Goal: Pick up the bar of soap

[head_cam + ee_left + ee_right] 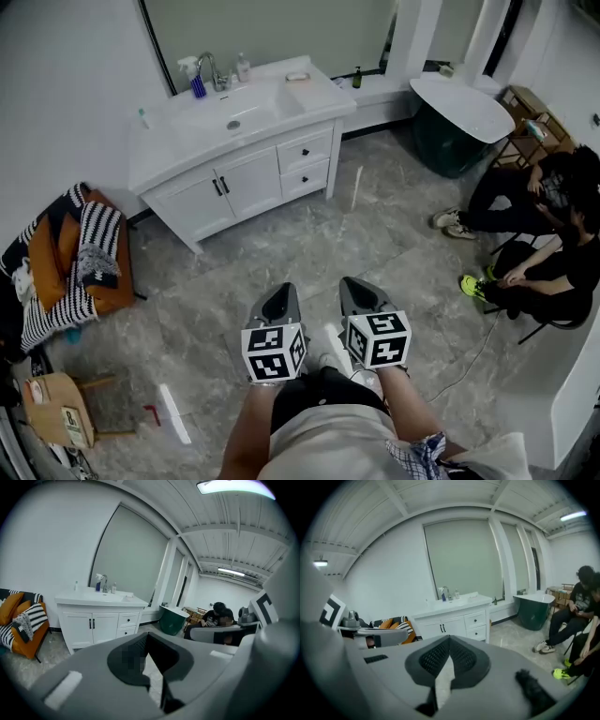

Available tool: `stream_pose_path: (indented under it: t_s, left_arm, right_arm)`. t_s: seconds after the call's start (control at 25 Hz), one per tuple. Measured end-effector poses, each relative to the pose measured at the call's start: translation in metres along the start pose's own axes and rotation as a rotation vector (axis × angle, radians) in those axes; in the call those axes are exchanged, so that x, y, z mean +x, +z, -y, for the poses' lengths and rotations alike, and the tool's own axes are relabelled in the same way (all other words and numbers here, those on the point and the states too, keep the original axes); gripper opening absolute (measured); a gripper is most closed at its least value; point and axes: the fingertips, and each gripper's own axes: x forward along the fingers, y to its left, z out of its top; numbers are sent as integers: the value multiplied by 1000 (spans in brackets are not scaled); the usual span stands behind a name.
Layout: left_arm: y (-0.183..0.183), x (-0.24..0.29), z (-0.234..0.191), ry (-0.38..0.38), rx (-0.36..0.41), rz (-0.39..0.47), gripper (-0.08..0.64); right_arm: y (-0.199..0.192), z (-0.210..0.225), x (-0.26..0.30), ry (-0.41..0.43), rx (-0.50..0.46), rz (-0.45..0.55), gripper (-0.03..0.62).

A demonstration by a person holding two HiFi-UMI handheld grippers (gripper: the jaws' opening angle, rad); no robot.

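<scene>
The bar of soap is a small pale block on the right end of the white vanity counter, far across the floor from me. In the left gripper view the soap is only a tiny speck on that counter. My left gripper and right gripper hang side by side close to my body, pointing toward the vanity, well short of it. Both are shut with nothing between the jaws; the left gripper view and right gripper view show the tips meeting.
On the counter stand a faucet, a blue spray bottle and a small bottle. An orange sofa with striped cushions is on the left and a green bathtub at the back right. Two seated people are on the right.
</scene>
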Motion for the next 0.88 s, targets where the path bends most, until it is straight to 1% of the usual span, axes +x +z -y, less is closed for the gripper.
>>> stream_pose_path:
  t_s: [0.04, 0.16, 0.32, 0.4, 0.44, 0.48, 0.52, 0.6, 0.88]
  left_arm:
    - [1, 0, -1, 1, 0, 1, 8]
    - [-2, 0, -3, 6, -2, 0, 8]
    - [-9, 4, -3, 6, -19, -18, 8]
    - [-13, 5, -2, 8, -29, -26, 8]
    - [-14, 6, -1, 7, -30, -27, 8]
    - [-14, 6, 1, 6, -28, -26, 8]
    - [-13, 7, 3, 3, -26, -25, 9]
    - [-11, 8, 6, 1, -21, -18, 8]
    - [-2, 9, 12, 7, -14, 1, 9]
  right_arm:
    - [1, 1, 0, 1, 4, 5, 14]
    - [-1, 1, 2, 5, -24, 10, 14]
    - [-9, 2, 4, 8, -41, -38, 15]
    - [-11, 1, 4, 35, -46, -49, 15]
    - [-10, -1, 4, 62, -46, -41, 18]
    - [-7, -4, 3, 96, -41, -24, 57]
    - [-4, -7, 3, 130, -32, -6, 150]
    - [-1, -8, 3, 167, -26, 8, 170]
    - [0, -3, 4, 169, -86, 6, 202]
